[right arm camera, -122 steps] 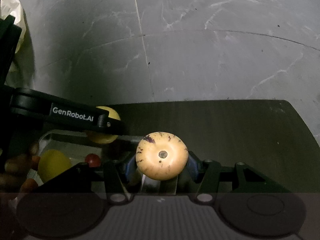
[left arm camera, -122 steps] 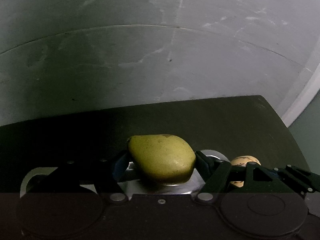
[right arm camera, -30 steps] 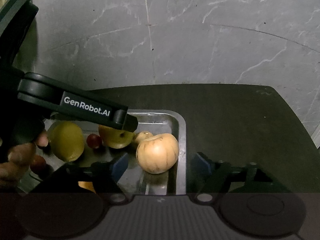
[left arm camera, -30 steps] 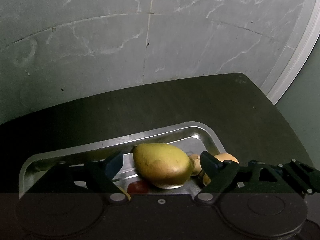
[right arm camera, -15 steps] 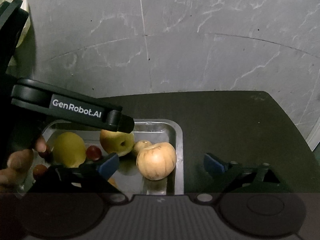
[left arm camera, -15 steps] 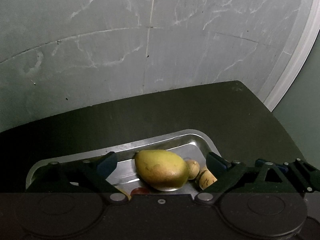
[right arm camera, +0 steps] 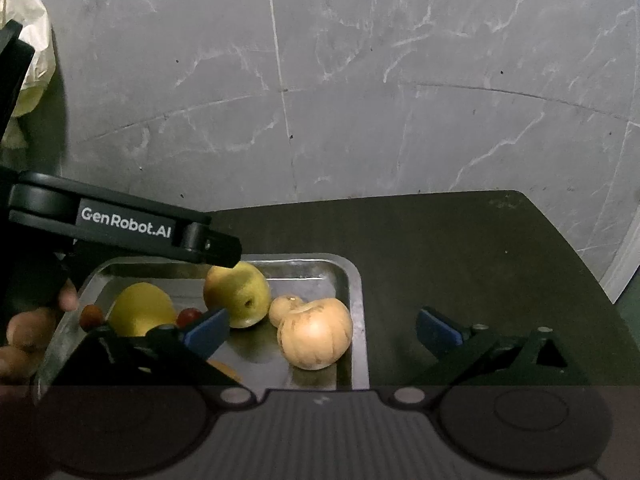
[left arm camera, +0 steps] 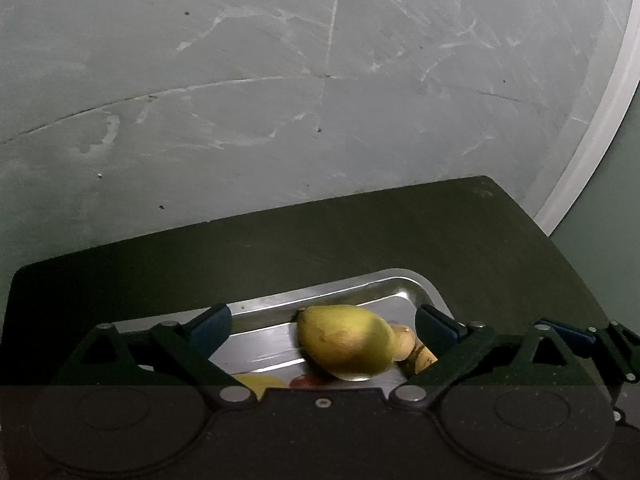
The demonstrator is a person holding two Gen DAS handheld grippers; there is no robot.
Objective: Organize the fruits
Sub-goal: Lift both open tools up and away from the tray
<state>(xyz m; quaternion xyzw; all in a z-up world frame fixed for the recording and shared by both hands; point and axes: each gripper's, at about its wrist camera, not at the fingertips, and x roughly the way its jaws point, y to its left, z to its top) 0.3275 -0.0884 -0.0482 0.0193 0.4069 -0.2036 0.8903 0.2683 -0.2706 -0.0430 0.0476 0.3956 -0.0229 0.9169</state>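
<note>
A steel tray (right arm camera: 357,304) sits on a dark table (right arm camera: 460,256). In it lie a yellow-green pear (right arm camera: 238,294), a tan pumpkin-shaped fruit (right arm camera: 316,338), a small tan fruit (right arm camera: 284,307), a yellow fruit (right arm camera: 140,314) and red berries (right arm camera: 188,315). My right gripper (right arm camera: 322,330) stands open just above the pumpkin fruit, not touching it. In the left wrist view the pear (left arm camera: 346,340) rests in the tray (left arm camera: 404,284), and my left gripper (left arm camera: 322,328) is open around it without contact. The left gripper body (right arm camera: 128,226) crosses the right wrist view.
A person's hand (right arm camera: 28,332) holds the left gripper at the left edge. A crumpled pale bag (right arm camera: 34,52) lies on the grey marble floor (right arm camera: 360,100) beyond the table. The table's right half (right arm camera: 480,280) is bare dark surface.
Both grippers let go of their fruits in the tray and opened wider. Both have drawn back and up, so the pear and the pumpkin fruit lie free.
</note>
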